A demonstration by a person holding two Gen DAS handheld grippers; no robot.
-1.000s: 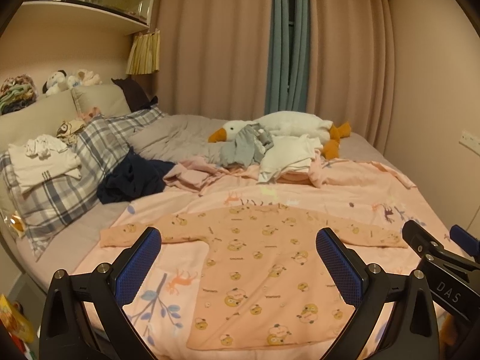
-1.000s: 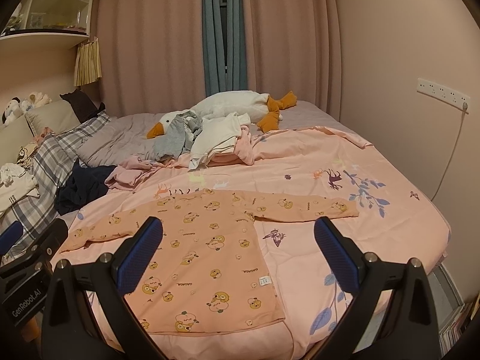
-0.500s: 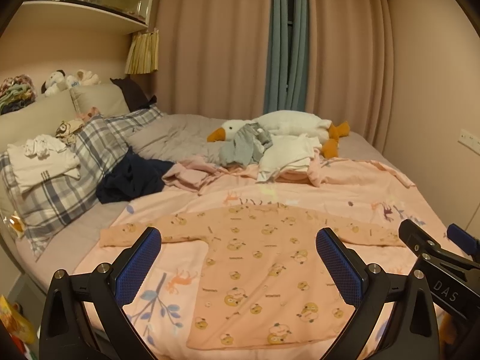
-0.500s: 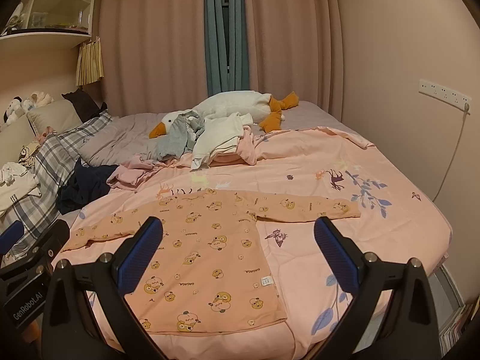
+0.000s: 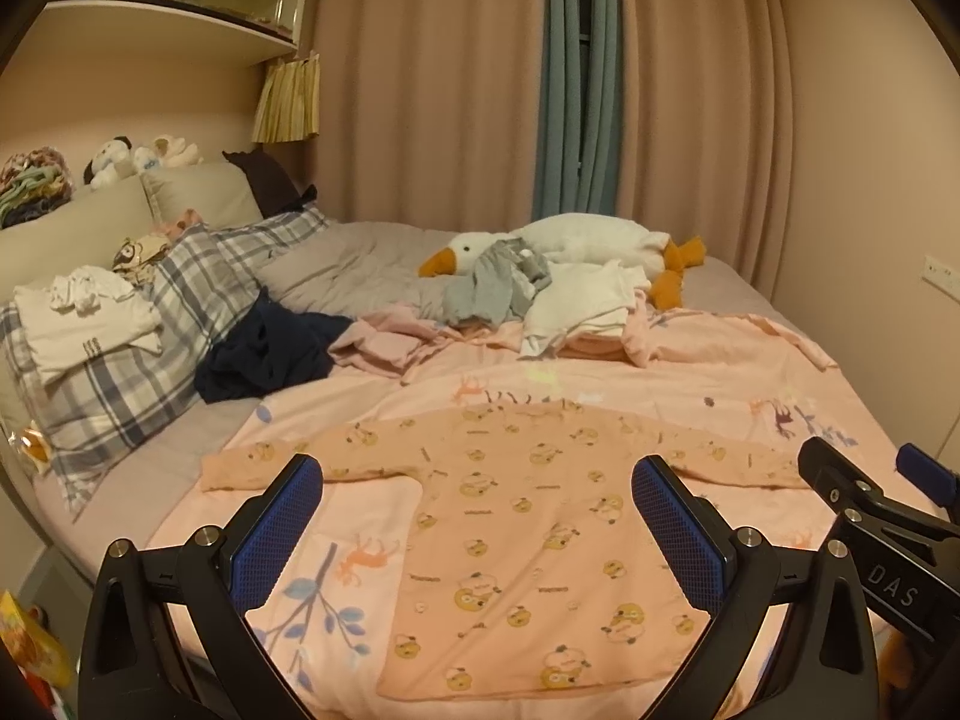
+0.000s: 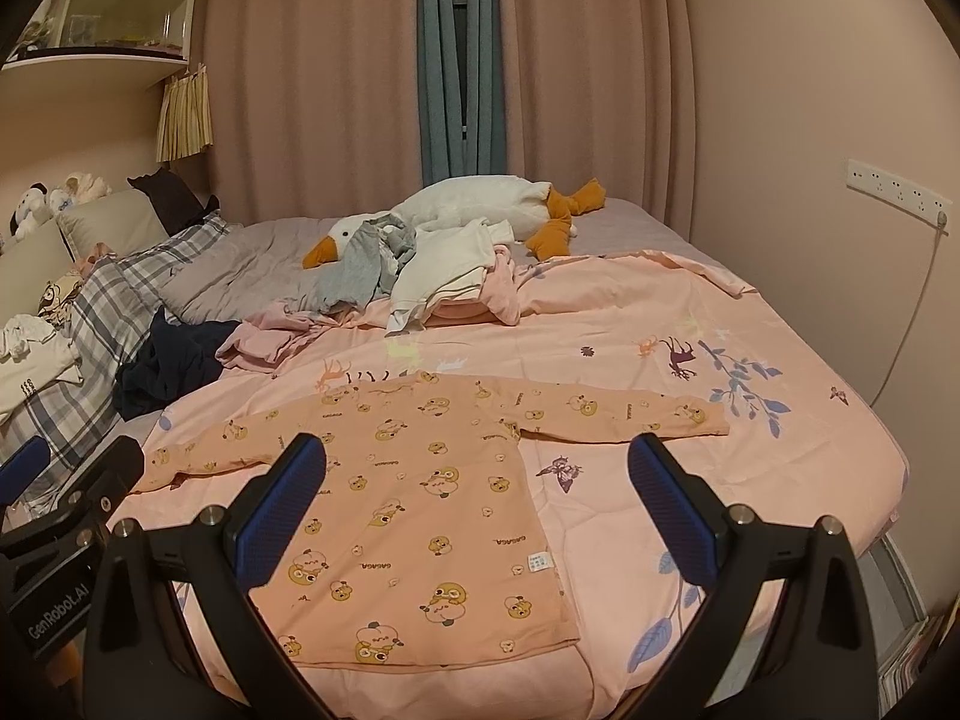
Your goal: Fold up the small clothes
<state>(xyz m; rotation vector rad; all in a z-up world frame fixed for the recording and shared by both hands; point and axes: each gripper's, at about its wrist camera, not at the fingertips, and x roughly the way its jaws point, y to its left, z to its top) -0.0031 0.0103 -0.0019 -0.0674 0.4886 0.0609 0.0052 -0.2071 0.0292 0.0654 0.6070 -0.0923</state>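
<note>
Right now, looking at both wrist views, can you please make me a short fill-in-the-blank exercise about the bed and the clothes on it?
1. The orange top with the duck print lies spread flat with both sleeves stretched ____.
2. Both the left claw and the right claw are ____ and hold nothing.
3. The grey garment is draped over the plush ____.
4. The dark navy clothing lies beside the ____ pillow.

Missing words: out; open; goose; plaid
</note>
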